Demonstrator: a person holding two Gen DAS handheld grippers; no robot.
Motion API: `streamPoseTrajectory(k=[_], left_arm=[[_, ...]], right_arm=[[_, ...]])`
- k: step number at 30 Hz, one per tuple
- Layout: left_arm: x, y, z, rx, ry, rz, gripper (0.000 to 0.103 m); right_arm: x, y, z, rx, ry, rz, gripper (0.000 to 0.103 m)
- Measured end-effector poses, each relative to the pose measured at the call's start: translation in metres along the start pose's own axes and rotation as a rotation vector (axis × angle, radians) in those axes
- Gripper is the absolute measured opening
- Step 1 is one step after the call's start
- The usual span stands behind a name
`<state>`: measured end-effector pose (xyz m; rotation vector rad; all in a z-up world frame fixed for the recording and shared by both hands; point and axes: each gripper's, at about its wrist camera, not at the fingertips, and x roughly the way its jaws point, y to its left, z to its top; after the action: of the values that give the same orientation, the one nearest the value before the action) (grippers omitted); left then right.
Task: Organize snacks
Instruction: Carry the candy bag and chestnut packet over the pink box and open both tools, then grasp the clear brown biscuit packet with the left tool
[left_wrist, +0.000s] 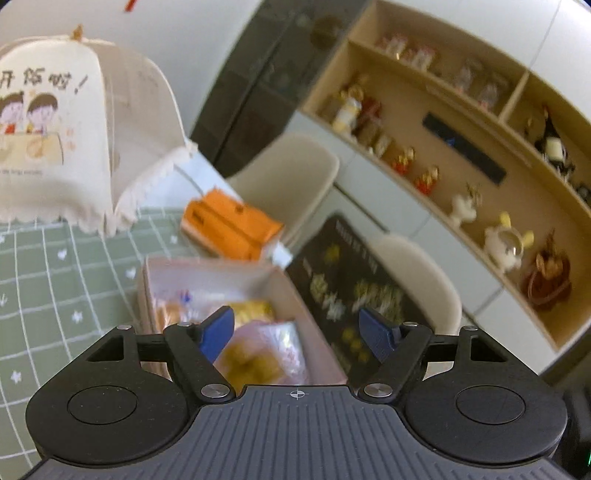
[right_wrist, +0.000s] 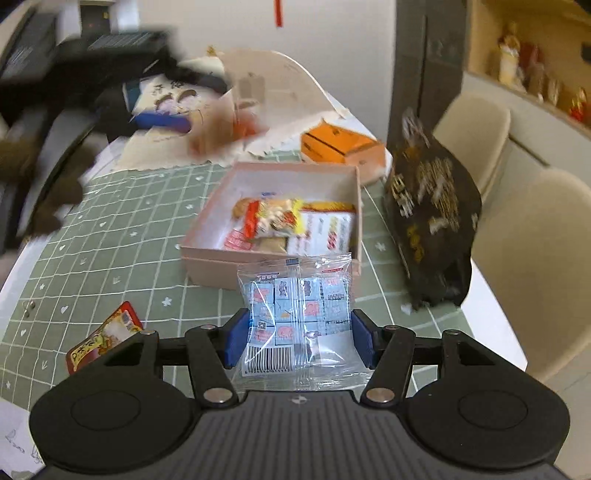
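On the green grid-patterned tablecloth (right_wrist: 122, 236), a small red glossy packet (right_wrist: 103, 338) lies flat at the left. The left gripper (left_wrist: 295, 330) hangs with its blue ribbed pads apart and nothing between them, above the pink cardboard box (right_wrist: 207, 251), a shallow square tray with crinkly snack packets inside. The right gripper (right_wrist: 297, 339) is clamped on a clear plastic bag of small blue squares (right_wrist: 295, 314), just in front of the box. Behind sits an orange carton (right_wrist: 340, 147); at the right stands a dark puffy bag (right_wrist: 432, 221).
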<state>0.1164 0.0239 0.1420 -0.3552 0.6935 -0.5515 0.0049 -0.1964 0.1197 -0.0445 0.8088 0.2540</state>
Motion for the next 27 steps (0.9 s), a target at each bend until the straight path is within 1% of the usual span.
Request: streamPoseTrajectory(k=[3, 5, 7, 8, 10, 11, 12, 13, 14, 16, 17, 19, 20, 21, 24, 25, 26, 27], left_arm=[[-0.004, 0.008, -0.004, -0.024, -0.008, -0.014, 0.08], [-0.013, 0.014, -0.007, -0.055, -0.028, -0.001, 0.08], [-0.022, 0.017, -0.012, -0.048, -0.026, 0.046, 0.08], [-0.024, 0.017, -0.018, -0.032, -0.015, 0.081, 0.08], [-0.019, 0.016, -0.031, -0.013, 0.034, 0.125, 0.08], [-0.016, 0.018, -0.04, -0.023, 0.058, 0.141, 0.08], [-0.014, 0.02, -0.05, -0.044, 0.077, 0.156, 0.079], [-0.015, 0.022, -0.062, -0.07, 0.095, 0.17, 0.077], [-0.018, 0.024, -0.073, -0.087, 0.109, 0.177, 0.077], [-0.029, 0.027, -0.096, -0.097, 0.129, 0.196, 0.077], [-0.035, 0.029, -0.106, -0.099, 0.137, 0.207, 0.077], [-0.047, 0.032, -0.128, -0.11, 0.176, 0.226, 0.077], [-0.051, 0.032, -0.137, -0.127, 0.214, 0.228, 0.077], [-0.053, 0.033, -0.146, -0.147, 0.254, 0.216, 0.077], [-0.058, 0.031, -0.173, -0.218, 0.339, 0.129, 0.074], [-0.057, 0.03, -0.18, -0.244, 0.362, 0.102, 0.07], [-0.055, 0.029, -0.185, -0.263, 0.381, 0.085, 0.068], [-0.053, 0.027, -0.191, -0.282, 0.4, 0.066, 0.065]], right_arm=[[0.011, -0.002, 0.012, 0.003, 0.003, -0.02, 0.058], [0.012, -0.001, 0.03, 0.018, -0.027, -0.004, 0.058], [0.011, -0.001, 0.049, 0.031, -0.068, 0.006, 0.058], [0.009, 0.0, 0.06, 0.033, -0.096, 0.01, 0.058], [0.008, 0.004, 0.087, 0.025, -0.142, 0.015, 0.058], [0.01, 0.006, 0.103, 0.027, -0.165, 0.014, 0.062], [0.014, 0.005, 0.121, 0.036, -0.187, 0.019, 0.068], [0.019, 0.005, 0.137, 0.039, -0.193, 0.026, 0.088], [0.027, 0.005, 0.151, 0.028, -0.178, 0.029, 0.091], [0.033, 0.006, 0.161, 0.009, -0.164, -0.014, 0.091], [0.033, 0.006, 0.158, -0.003, -0.165, -0.026, 0.091], [0.032, 0.005, 0.139, -0.025, -0.145, 0.017, 0.091], [0.032, 0.004, 0.127, -0.029, -0.122, 0.039, 0.091], [0.036, 0.004, 0.114, -0.038, -0.093, 0.055, 0.091], [0.05, 0.013, 0.065, -0.089, 0.016, 0.077, 0.09], [0.055, 0.016, 0.045, -0.09, 0.066, 0.096, 0.084], [0.06, 0.019, 0.026, -0.086, 0.121, 0.124, 0.066], [0.063, 0.019, 0.012, -0.082, 0.165, 0.145, 0.054]])
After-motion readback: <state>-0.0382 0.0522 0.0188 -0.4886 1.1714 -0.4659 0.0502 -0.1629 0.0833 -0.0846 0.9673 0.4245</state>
